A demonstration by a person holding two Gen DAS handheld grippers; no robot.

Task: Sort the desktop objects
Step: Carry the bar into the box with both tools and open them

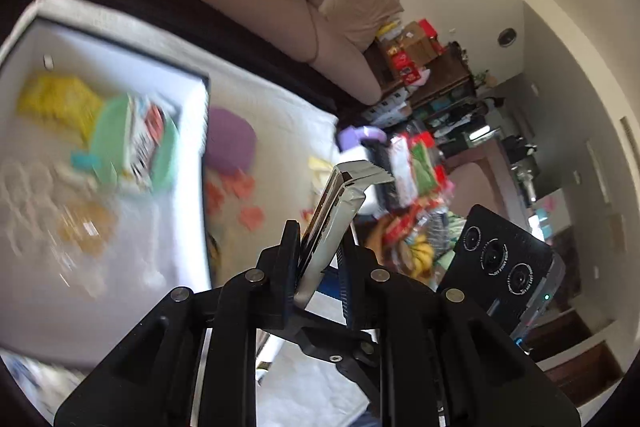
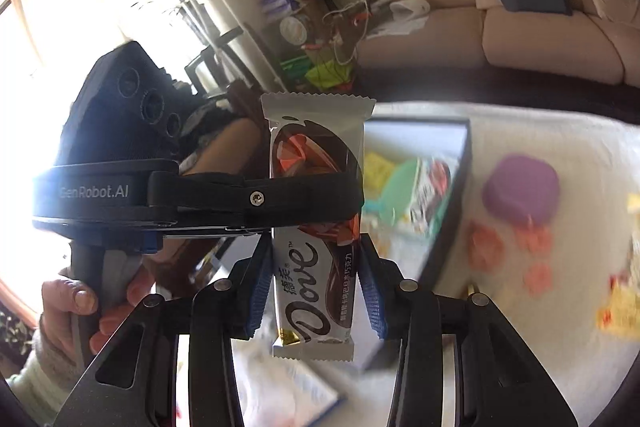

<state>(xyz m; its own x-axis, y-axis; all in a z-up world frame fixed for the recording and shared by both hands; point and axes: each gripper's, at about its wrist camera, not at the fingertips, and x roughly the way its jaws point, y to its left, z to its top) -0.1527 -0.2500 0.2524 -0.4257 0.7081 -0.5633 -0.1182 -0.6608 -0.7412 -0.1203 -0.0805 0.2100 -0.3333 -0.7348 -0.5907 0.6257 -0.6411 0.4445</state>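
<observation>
My left gripper (image 1: 320, 263) is shut on a silver Dove chocolate bar (image 1: 340, 211), seen edge-on and held in the air beside the white storage box (image 1: 120, 39). In the right wrist view the same bar (image 2: 316, 227) hangs upright, clamped across its middle by the left gripper (image 2: 280, 199). My right gripper (image 2: 316, 291) is open, its blue-padded fingers (image 2: 258, 291) on either side of the bar's lower half with gaps showing. The box holds a green lid, a yellow packet and a snack pack, all blurred.
A purple round container (image 2: 520, 187) and orange pieces (image 2: 532, 239) lie on the white tablecloth to the right of the box. Yellow packets (image 2: 624, 307) lie further right. A beige sofa (image 2: 540, 27) stands behind the table. Snack packs (image 1: 412, 171) are piled at the table's far end.
</observation>
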